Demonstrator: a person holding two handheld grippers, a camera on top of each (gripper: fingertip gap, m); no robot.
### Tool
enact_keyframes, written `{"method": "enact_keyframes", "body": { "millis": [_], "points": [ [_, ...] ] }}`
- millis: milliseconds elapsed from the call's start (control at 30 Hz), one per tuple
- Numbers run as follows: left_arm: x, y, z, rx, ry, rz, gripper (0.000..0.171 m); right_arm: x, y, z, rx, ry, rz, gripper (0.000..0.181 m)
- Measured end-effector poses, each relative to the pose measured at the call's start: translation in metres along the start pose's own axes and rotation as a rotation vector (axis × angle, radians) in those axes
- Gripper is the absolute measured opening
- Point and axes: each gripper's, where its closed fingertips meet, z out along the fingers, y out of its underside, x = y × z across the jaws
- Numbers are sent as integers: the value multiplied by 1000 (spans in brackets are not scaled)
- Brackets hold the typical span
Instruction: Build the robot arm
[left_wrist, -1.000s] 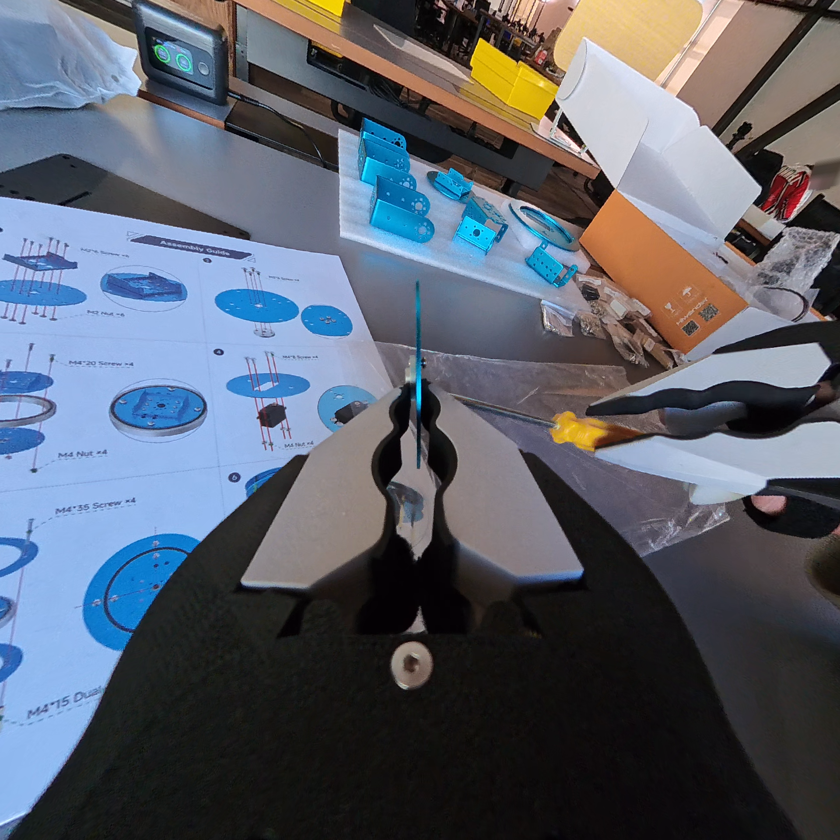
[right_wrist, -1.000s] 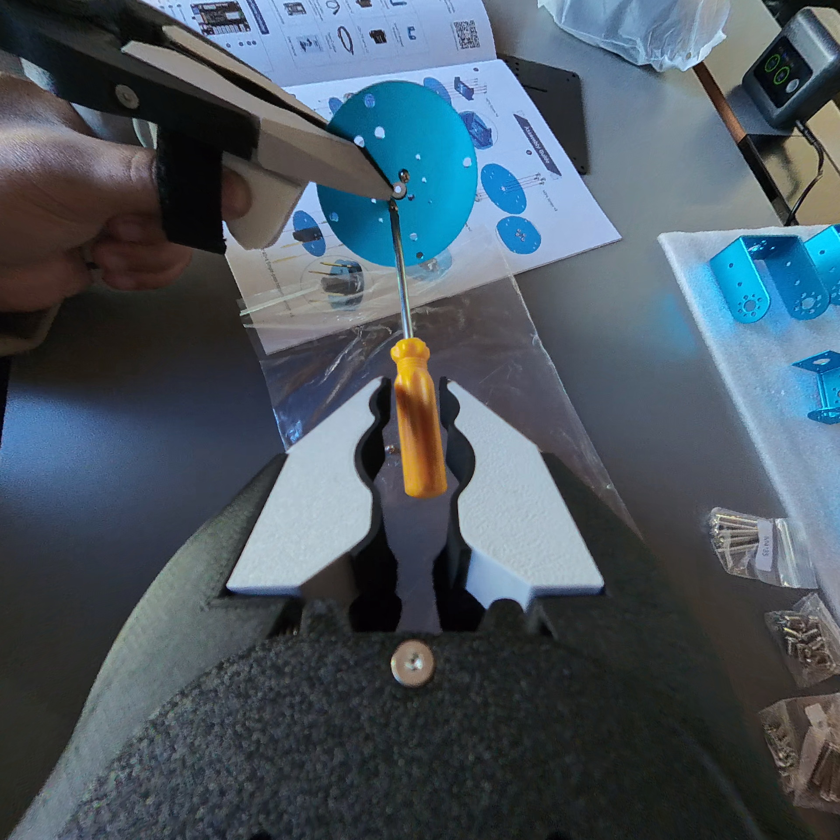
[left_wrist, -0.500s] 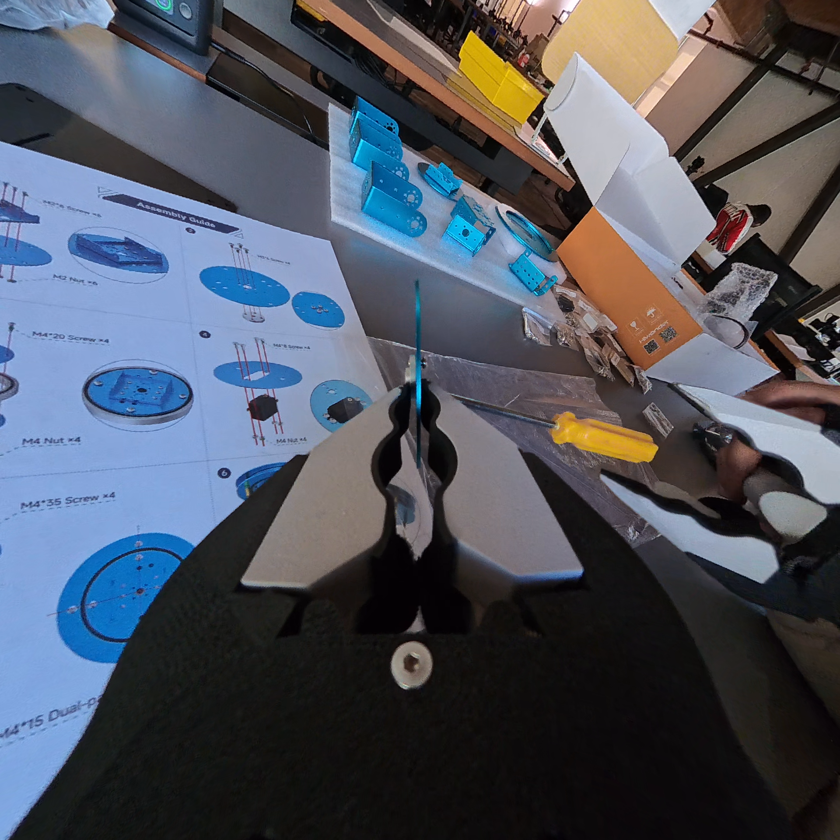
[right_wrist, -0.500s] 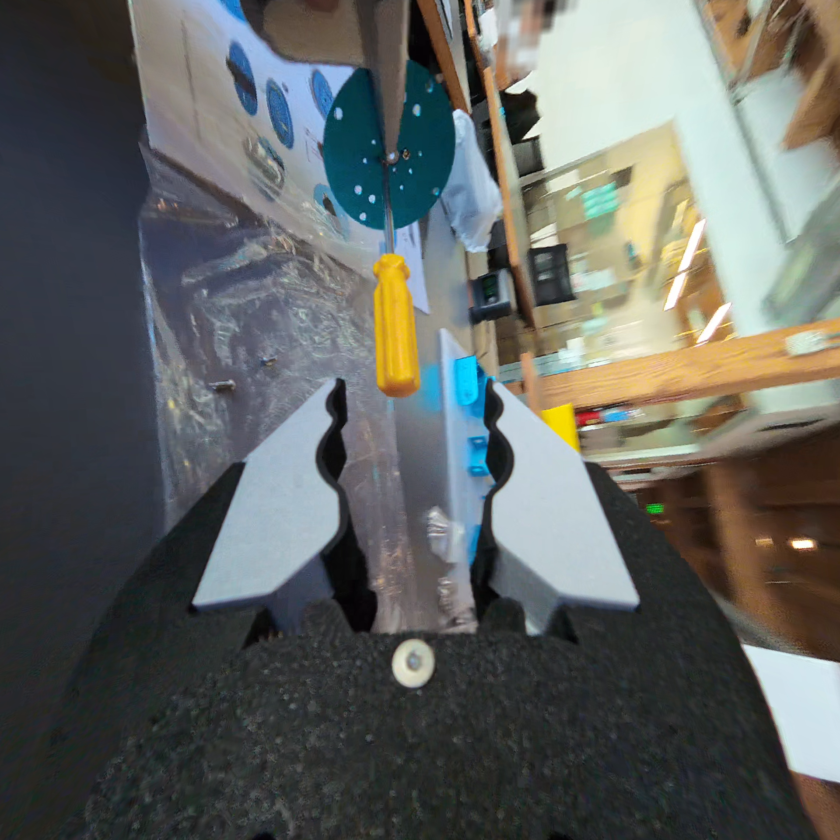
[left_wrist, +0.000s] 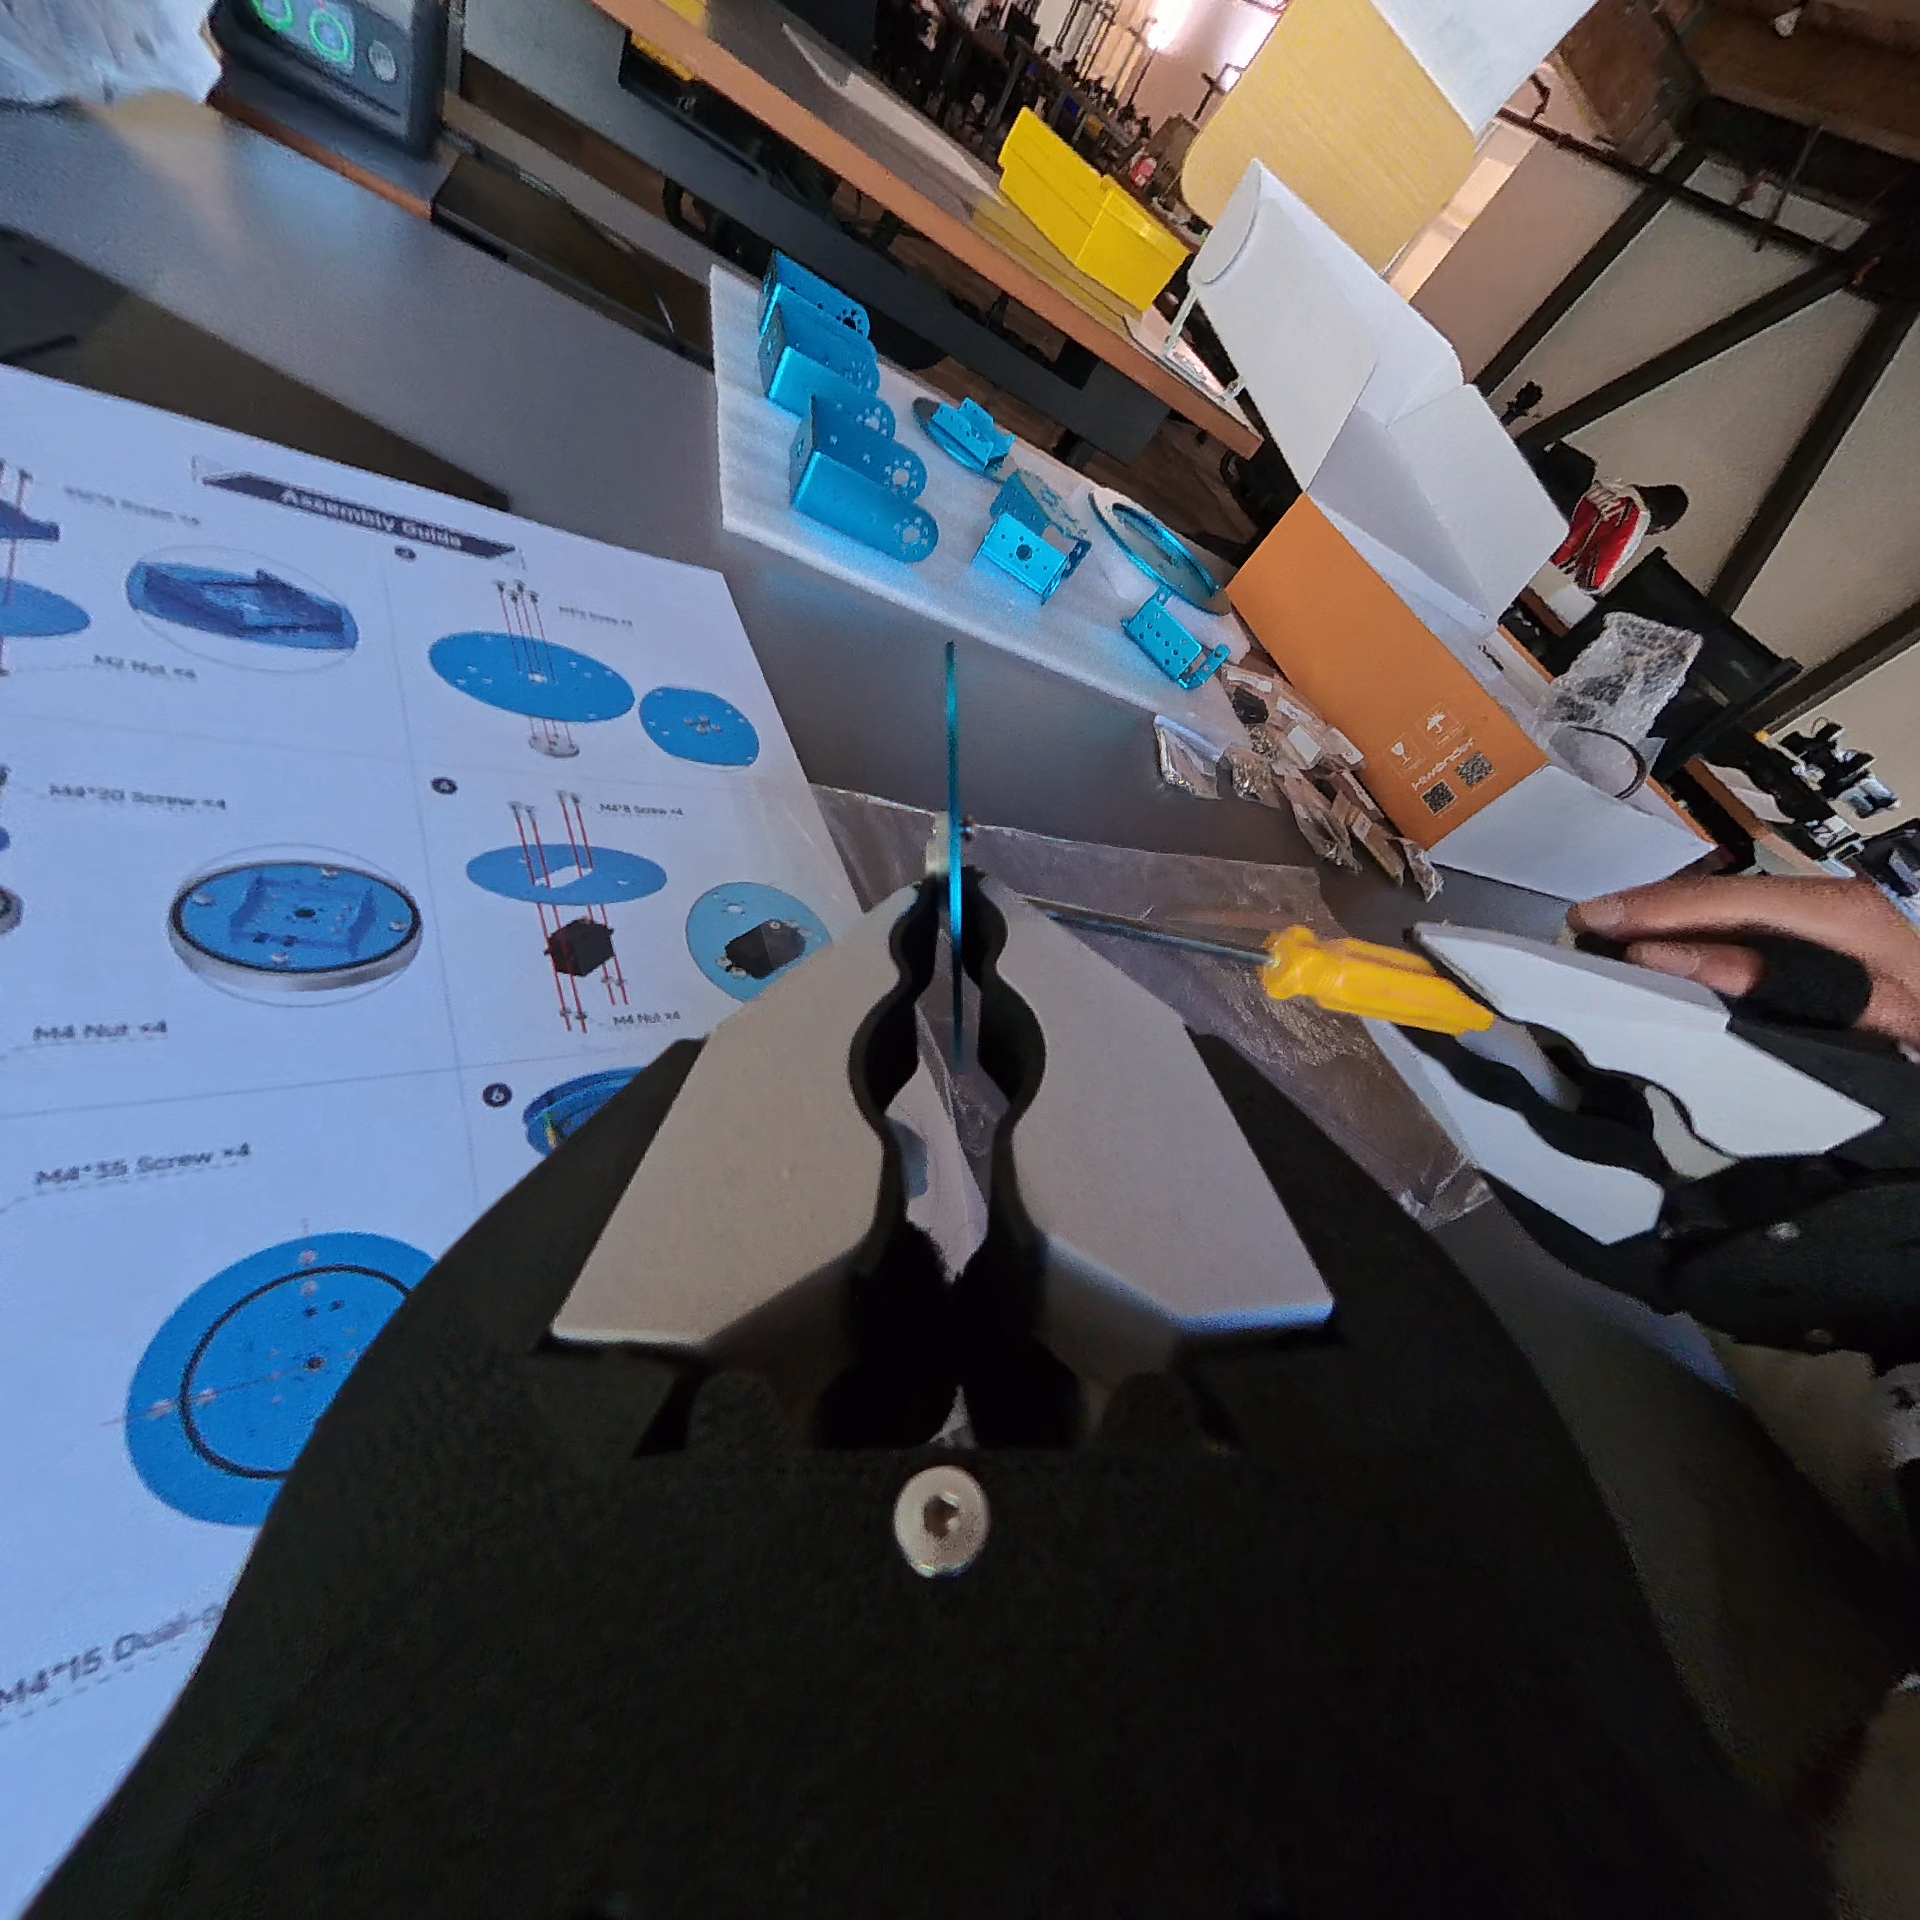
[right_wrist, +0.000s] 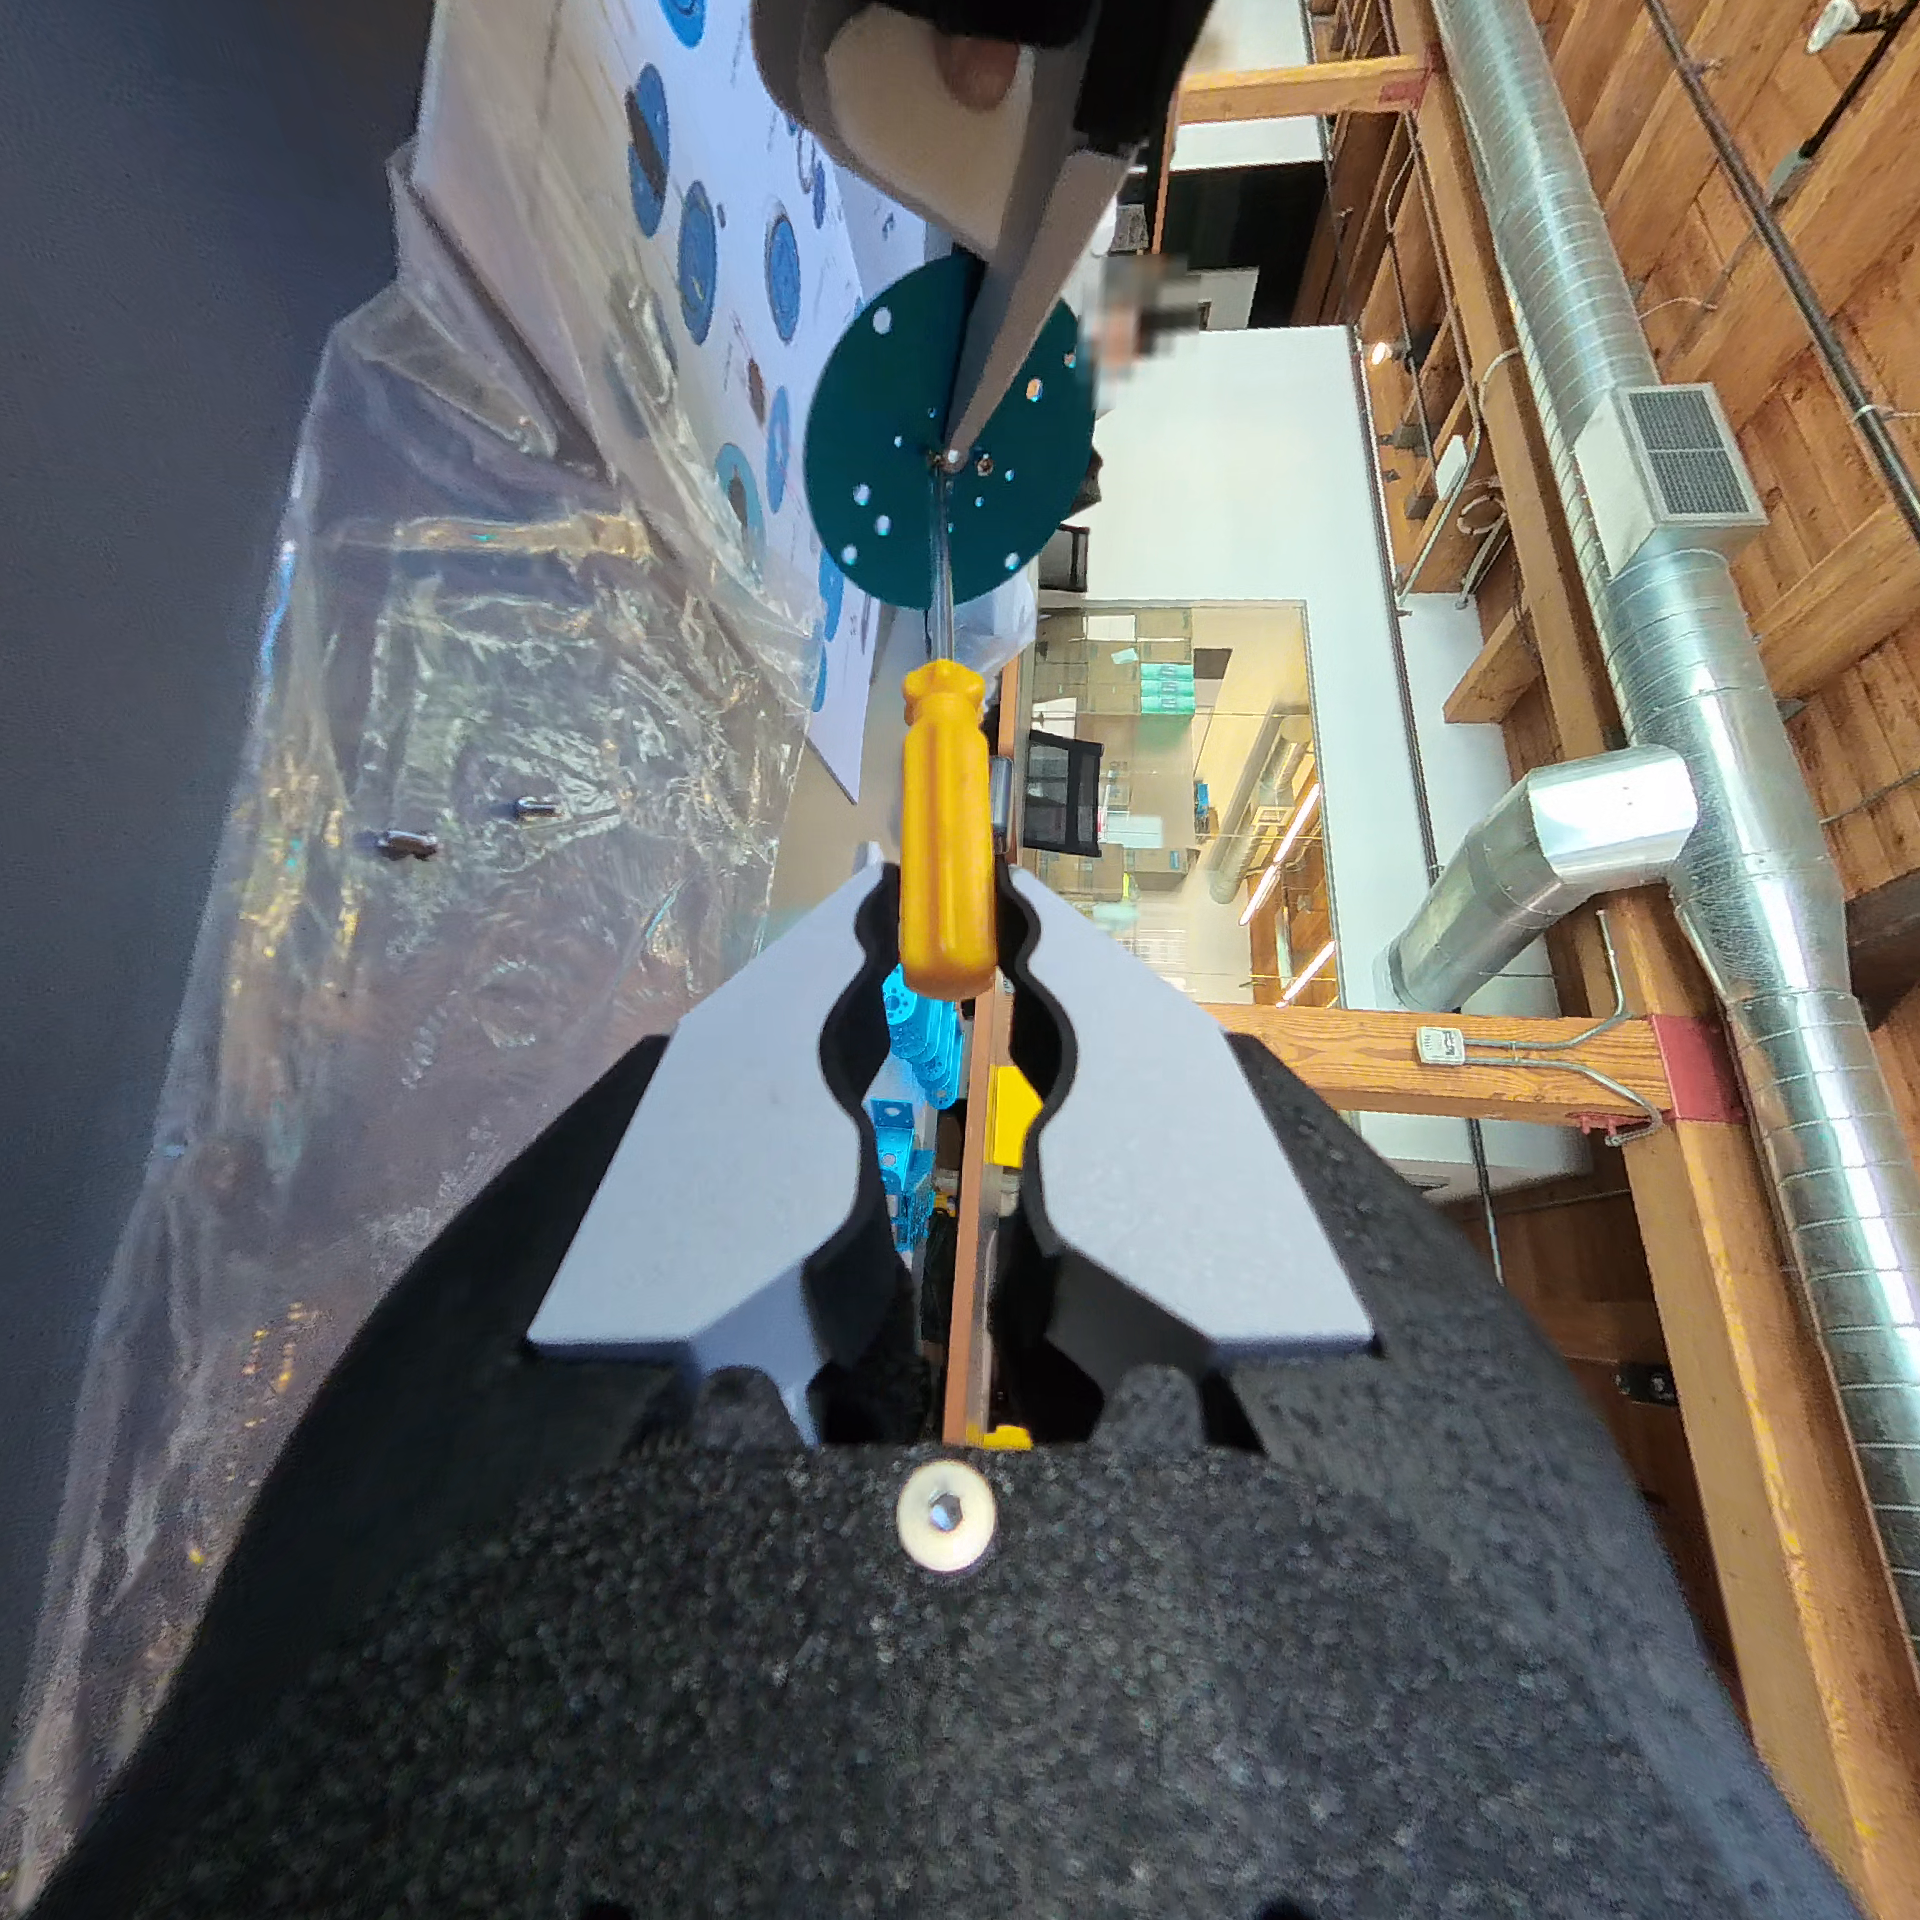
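Note:
My left gripper (left_wrist: 951, 904) is shut on a round blue metal disc (left_wrist: 951, 748), which it holds upright and edge-on above the table. In the right wrist view the disc (right_wrist: 914, 520) shows its perforated face, with the left gripper's fingers (right_wrist: 1023, 312) on it. A screwdriver with a yellow handle (right_wrist: 943, 831) has its tip at a screw near the disc's centre. My right gripper (right_wrist: 945, 883) is closed around the handle's rear end, rolled sideways. The left wrist view shows the screwdriver (left_wrist: 1361, 982) running into the right gripper (left_wrist: 1538, 1049), with a hand behind it.
A printed assembly guide (left_wrist: 312, 831) lies at left. A clear plastic bag (right_wrist: 468, 727) with two loose screws (right_wrist: 405, 844) lies under the tools. Behind are a white foam sheet (left_wrist: 748, 520) with blue brackets, small bags of screws (left_wrist: 1278, 769) and an orange box (left_wrist: 1371, 665).
My right gripper let go of the screwdriver handle, rolled about a quarter turn and closed on it again. The left gripper kept the disc in place.

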Motion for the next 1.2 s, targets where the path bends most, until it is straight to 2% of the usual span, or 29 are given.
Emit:
{"method": "enact_keyframes", "body": {
  "millis": [100, 200, 333, 500, 600, 633, 800, 900, 1000, 1200],
  "points": [
    [3, -4, -2, 21, 4, 72, 4, 4, 0, -1, -11, -98, 123, 17],
    [6, -7, -5, 59, -24, 172, 4, 9, -6, -4, -11, -302, 488, 17],
    [8, -12, -9, 107, -49, 241, 4, 9, -13, -6, -11, -591, 1115, 16],
    [13, -9, -10, 125, -58, 318, 4, 7, -21, -14, 1, -1050, 2017, 16],
    [21, -16, -14, 171, -62, 376, 4, 14, -24, -19, 110, -1344, 2610, 15],
    [22, -17, -15, 172, -72, 398, 4, 14, -24, -20, 133, -1406, 2751, 16],
    [27, -25, -21, 226, -48, 415, 4, 31, -36, -27, 213, -1542, 3007, 17],
    [34, -34, -28, 278, -20, 435, 4, 46, -39, -31, 311, -1564, 3032, 19],
    [31, -36, -28, 263, 22, 314, 4, 49, -41, -29, 319, -1521, 2971, 19],
    [20, -19, -18, 189, 56, 87, 4, 48, -33, -24, 334, -1527, 3038, 27]
  ]
}}
